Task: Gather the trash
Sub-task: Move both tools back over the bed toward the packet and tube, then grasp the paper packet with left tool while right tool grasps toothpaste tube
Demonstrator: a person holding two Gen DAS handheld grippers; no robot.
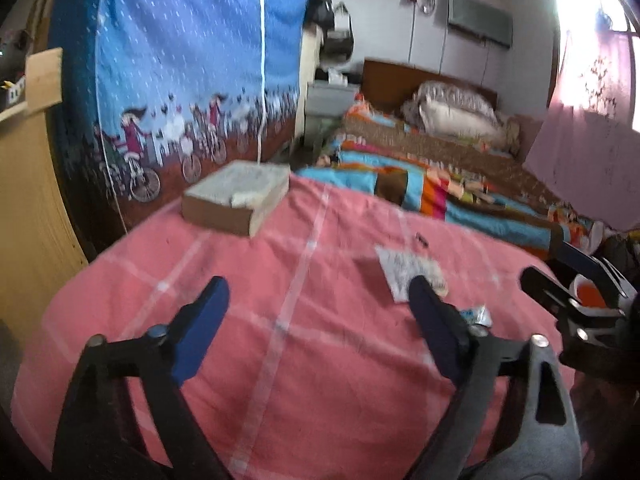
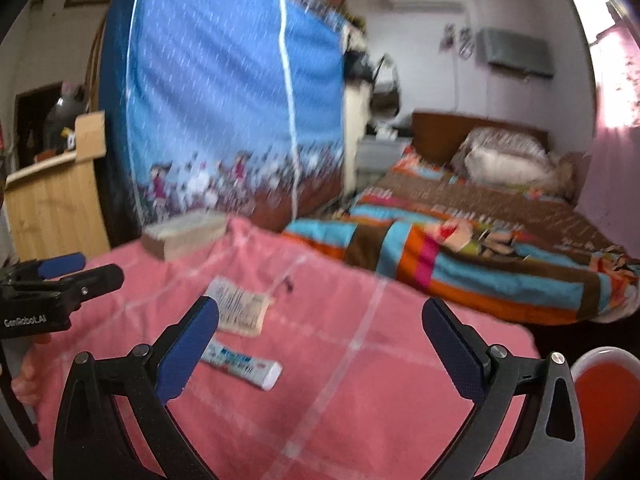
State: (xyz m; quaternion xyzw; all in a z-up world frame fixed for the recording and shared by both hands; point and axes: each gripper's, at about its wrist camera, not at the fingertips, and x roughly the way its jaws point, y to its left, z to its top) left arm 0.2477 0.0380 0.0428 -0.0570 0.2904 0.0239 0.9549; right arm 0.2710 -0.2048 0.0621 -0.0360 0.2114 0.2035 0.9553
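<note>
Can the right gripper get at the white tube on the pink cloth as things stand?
Probably yes: the right gripper is open and empty, and the white tube lies uncovered on the pink cloth by its left finger.

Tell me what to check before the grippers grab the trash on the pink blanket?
1. Left gripper jaws wide and holding nothing: ok.
2. Right gripper jaws wide and holding nothing: ok.
3. Trash in plain sight: ok. A flat paper packet and a small white and blue tube lie apart on the pink blanket.
4. Tube lined up between the right gripper's jaws: not ok, it lies by the left-hand finger.
5. Somewhere to drop the trash: cannot tell. An orange and white round thing shows at the edge, but what it is remains unclear.
6. Picture sharp enough to aim: not ok, both views are blurred.
</note>
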